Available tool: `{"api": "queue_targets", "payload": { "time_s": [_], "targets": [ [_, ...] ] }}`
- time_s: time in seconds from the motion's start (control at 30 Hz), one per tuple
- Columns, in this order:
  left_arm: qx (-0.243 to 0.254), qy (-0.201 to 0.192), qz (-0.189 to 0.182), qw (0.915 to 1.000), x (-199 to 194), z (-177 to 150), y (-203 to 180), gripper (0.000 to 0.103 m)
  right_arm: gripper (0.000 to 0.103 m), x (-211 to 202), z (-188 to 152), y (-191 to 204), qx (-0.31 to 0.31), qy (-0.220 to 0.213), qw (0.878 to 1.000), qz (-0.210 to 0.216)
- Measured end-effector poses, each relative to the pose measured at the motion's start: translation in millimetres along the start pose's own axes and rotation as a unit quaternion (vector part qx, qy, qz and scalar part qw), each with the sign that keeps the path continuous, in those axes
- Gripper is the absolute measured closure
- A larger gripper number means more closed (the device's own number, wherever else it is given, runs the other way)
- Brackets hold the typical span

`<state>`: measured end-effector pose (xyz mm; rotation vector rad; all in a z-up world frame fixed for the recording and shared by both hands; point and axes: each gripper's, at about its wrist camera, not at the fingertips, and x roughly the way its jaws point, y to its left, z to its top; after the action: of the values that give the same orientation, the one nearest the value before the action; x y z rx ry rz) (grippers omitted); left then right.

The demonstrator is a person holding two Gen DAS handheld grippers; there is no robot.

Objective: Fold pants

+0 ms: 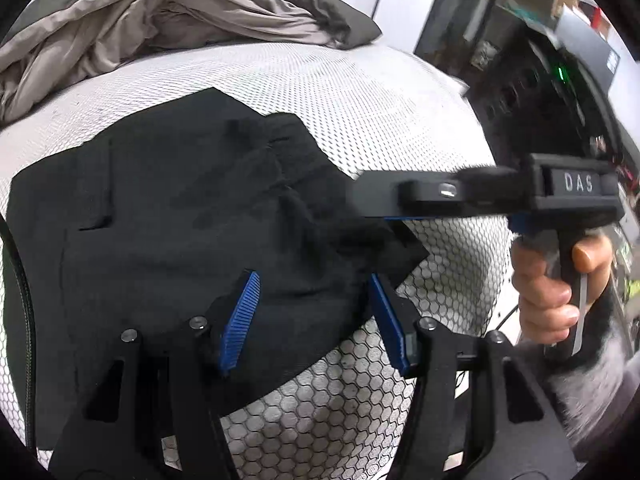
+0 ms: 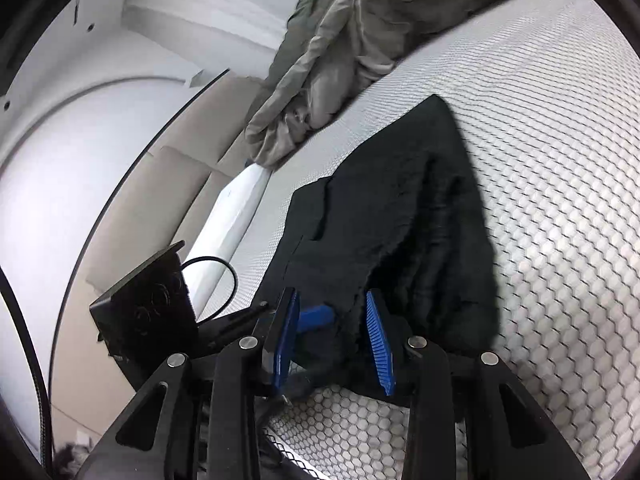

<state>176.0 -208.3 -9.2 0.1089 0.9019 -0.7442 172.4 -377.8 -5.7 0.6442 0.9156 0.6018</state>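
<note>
The black pants (image 1: pixel 180 216) lie partly folded on the white honeycomb-mesh surface (image 1: pixel 340 92), with a bunched fold toward the right. My left gripper (image 1: pixel 314 284) is open, its blue pads astride the near edge of the pants. My right gripper (image 1: pixel 360 196) reaches in from the right in the left wrist view, its tip at the bunched fold. In the right wrist view the right gripper (image 2: pixel 332 304) is open with a raised edge of the pants (image 2: pixel 400 208) between its blue pads. The left gripper's blue pad (image 2: pixel 316 314) shows just beyond it.
A crumpled grey-brown blanket (image 1: pixel 160 12) lies at the far side of the surface; it also shows in the right wrist view (image 2: pixel 360 40). Beside the surface edge (image 2: pixel 224 224) are a beige floor and a white curved wall. Shelves and equipment (image 1: pixel 560 60) stand at the right.
</note>
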Motion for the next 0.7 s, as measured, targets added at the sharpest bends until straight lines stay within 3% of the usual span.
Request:
{"api": "queue_targets", "payload": {
  "time_s": [0.07, 0.17, 0.2, 0.27, 0.37, 0.43, 0.5, 0.57, 0.7],
  "targets": [
    [0.013, 0.008, 0.016, 0.9998, 7.7, -1.5, -4.2, 0.049, 0.069, 11.9, -0.9, -2.5, 0.0, 0.016, 0.999, -0.028],
    [0.011, 0.009, 0.016, 0.9998, 13.3, -3.0, -5.6, 0.049, 0.095, 24.2, -2.6, -8.6, 0.009, 0.025, 0.998, -0.061],
    [0.012, 0.006, 0.013, 0.9998, 10.5, -2.8, -5.9, 0.049, 0.097, 22.6, -2.1, -4.6, 0.0, 0.02, 0.997, -0.071],
    [0.019, -0.003, 0.009, 0.9998, 0.5, -2.9, -5.7, 0.049, 0.098, 10.2, -3.7, 12.7, -0.039, 0.006, 0.997, -0.059],
    [0.013, -0.026, -0.001, 0.9996, -17.6, -1.3, 1.7, 0.042, 0.098, -3.5, -14.6, 26.9, -0.09, 0.012, 0.989, -0.114],
    [-0.012, -0.037, 0.003, 0.9992, -19.6, 2.0, 10.7, 0.041, 0.098, 7.7, -19.4, 6.7, -0.066, 0.041, 0.987, -0.144],
    [-0.031, -0.032, -0.002, 0.999, -14.7, 6.0, 16.2, 0.041, 0.098, 11.1, -21.2, -0.8, -0.058, 0.046, 0.987, -0.141],
    [-0.047, -0.034, 0.014, 0.9982, -5.6, 13.3, 18.9, 0.041, 0.098, 6.5, -21.4, 6.5, -0.071, 0.041, 0.987, -0.135],
    [-0.027, 0.003, 0.046, 0.9986, 26.7, 18.3, 8.1, 0.04, 0.097, -28.8, -25.2, 10.1, -0.073, -0.01, 0.992, -0.1]
  ]
}}
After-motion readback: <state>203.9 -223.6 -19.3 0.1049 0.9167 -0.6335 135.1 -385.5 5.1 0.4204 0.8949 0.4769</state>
